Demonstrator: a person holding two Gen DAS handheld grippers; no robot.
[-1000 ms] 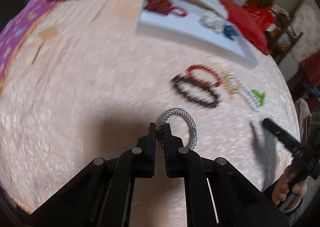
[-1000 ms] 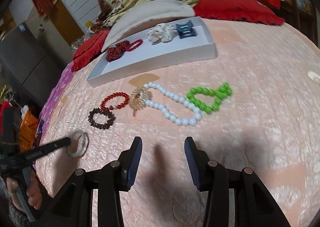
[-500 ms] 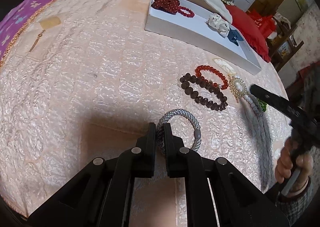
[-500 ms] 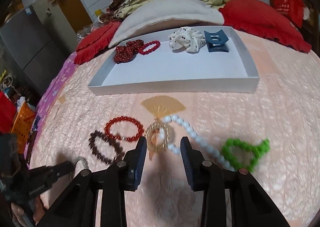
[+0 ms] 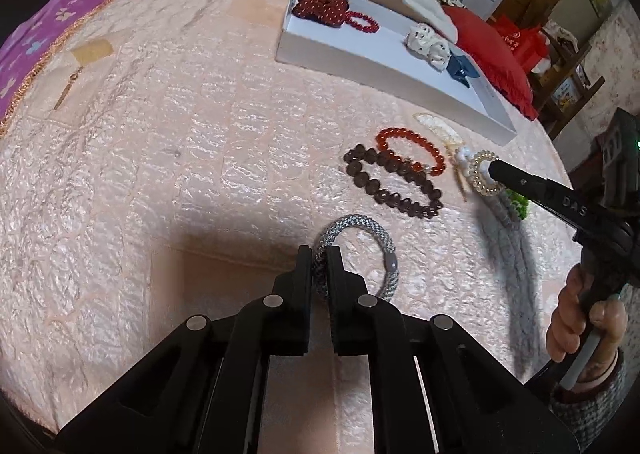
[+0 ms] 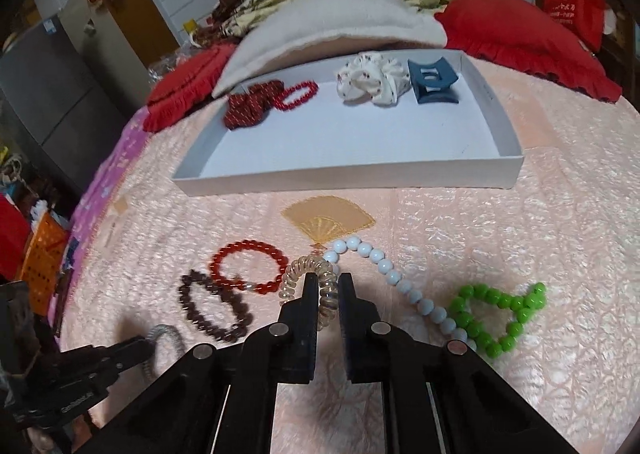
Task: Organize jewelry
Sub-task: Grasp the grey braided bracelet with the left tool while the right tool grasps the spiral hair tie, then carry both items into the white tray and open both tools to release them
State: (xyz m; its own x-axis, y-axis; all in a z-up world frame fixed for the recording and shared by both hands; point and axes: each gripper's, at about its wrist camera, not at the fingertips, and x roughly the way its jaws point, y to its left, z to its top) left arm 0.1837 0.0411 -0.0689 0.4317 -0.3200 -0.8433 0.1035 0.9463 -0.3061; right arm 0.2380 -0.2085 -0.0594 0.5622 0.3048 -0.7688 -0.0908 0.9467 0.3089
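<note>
Since a second ago, our right gripper (image 6: 325,288) has travelled from the bare quilt near the white bead strand to the clear spiral hair tie (image 6: 308,280), and its jaws, spread then, are now pinching the near side of that coil. Our left gripper (image 5: 319,268) has kept its place, jaws pressed onto the near left part of the grey braided bracelet (image 5: 360,250), which lies on the peach quilt (image 5: 180,142).

From the right wrist view we see the spiral tie between the red bead bracelet (image 6: 248,266) on its left and the white bead strand (image 6: 394,280) on its right. The dark brown bead bracelet (image 6: 214,306) lies nearer and further left, just touching the red one. The green bead strand (image 6: 494,318) sits at the right end of the white one.

Beyond these, on the far side of the quilt, stands the white tray (image 6: 348,178). Along its far wall we find a dark red scrunchie (image 6: 250,106), a small red bracelet (image 6: 296,96), a white patterned scrunchie (image 6: 372,80) and a blue claw clip (image 6: 434,82).

At the right edge of the left wrist view, a hand (image 5: 580,326) grips the right gripper's handle.
</note>
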